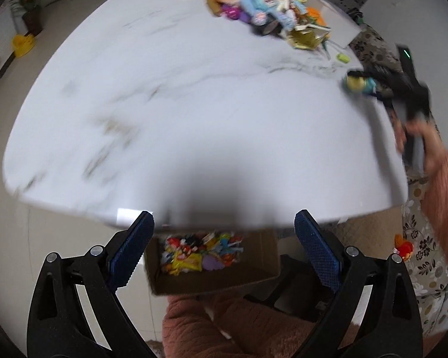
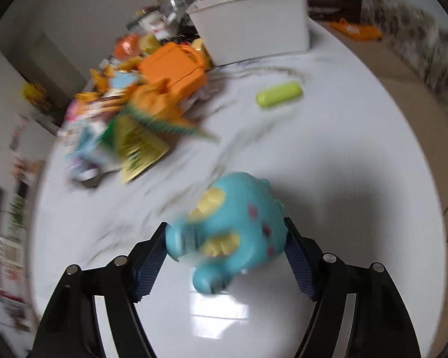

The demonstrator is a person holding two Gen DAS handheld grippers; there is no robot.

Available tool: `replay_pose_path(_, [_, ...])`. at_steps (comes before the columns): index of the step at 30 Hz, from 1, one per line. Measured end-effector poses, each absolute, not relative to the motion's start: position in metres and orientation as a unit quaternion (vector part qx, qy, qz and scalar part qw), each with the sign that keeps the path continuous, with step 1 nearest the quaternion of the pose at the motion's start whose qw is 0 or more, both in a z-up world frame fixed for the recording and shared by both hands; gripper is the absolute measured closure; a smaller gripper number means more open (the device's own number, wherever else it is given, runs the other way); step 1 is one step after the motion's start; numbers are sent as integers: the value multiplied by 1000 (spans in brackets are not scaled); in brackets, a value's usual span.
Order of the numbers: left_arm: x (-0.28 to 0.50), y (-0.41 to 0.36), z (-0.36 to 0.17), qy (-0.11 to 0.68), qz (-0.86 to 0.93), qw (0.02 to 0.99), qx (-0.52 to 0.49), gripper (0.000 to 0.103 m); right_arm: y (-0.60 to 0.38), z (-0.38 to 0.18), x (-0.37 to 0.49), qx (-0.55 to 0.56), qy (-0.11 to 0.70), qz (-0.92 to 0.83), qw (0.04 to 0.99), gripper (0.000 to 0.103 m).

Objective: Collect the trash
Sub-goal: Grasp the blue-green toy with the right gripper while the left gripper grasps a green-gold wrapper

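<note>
Two grippers: right gripper (image 2: 225, 256) pinching blue dinosaur toy (image 2: 230, 232); left gripper (image 1: 224, 250) spread wide, empty.

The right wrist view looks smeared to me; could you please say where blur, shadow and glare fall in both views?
Right wrist: toy pile streaked by motion, blue dinosaur toy softer-edged, window glare below it. Left wrist: table veins smeared, dark shadow at its near edge, claw pads sharp.

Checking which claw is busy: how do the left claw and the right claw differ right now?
The left claw is open and empty; the right claw is shut on a blue dinosaur toy. The left claw hangs past the table edge above a cardboard box of colourful items; the right claw is over the white marble table. Both have black arms with blue textured pads.
</note>
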State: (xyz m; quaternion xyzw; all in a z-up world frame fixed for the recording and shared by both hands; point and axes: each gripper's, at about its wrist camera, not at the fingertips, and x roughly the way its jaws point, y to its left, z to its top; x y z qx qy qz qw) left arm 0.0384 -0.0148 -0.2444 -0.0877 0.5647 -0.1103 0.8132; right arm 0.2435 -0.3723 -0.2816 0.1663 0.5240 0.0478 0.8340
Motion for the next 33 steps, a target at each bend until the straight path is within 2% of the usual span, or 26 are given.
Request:
replay_pose_path(5, [118, -65, -242, 552, -108, 827, -17, 10, -364, -274, 172, 236, 520, 74, 817, 31])
replay_pose_path(9, [190, -137, -216, 499, -140, 852, 72, 10, -356, -270, 121, 260, 510, 79, 816, 31])
replay_pose_path(17, [308, -260, -203, 457, -124, 852, 223, 11, -358, -265, 88, 285, 495, 62, 818, 31])
replay_pose_path(18, [316, -267, -209, 466, -119, 843, 239, 20, -359, -264, 86, 288, 494, 61, 818, 31])
replay_pose_path(19, [325, -272, -217, 481, -117, 832, 251, 37, -360, -263, 82, 291, 492, 58, 819, 31])
replay_pose_path(20, [336, -274, -229, 508, -108, 813, 262, 78, -361, -263, 79, 293, 491, 56, 818, 31])
replay_pose_path(24, [336, -262, -226, 528, -115, 812, 219, 79, -370, -261, 71, 313, 484, 50, 816, 31])
replay_pose_path(27, [326, -250, -199, 516, -146, 822, 191, 88, -373, -255, 70, 309, 479, 49, 820, 31])
replay_pose_path(33, [275, -202, -134, 479, -224, 840, 119, 89, -372, -248, 79, 306, 477, 58, 822, 31])
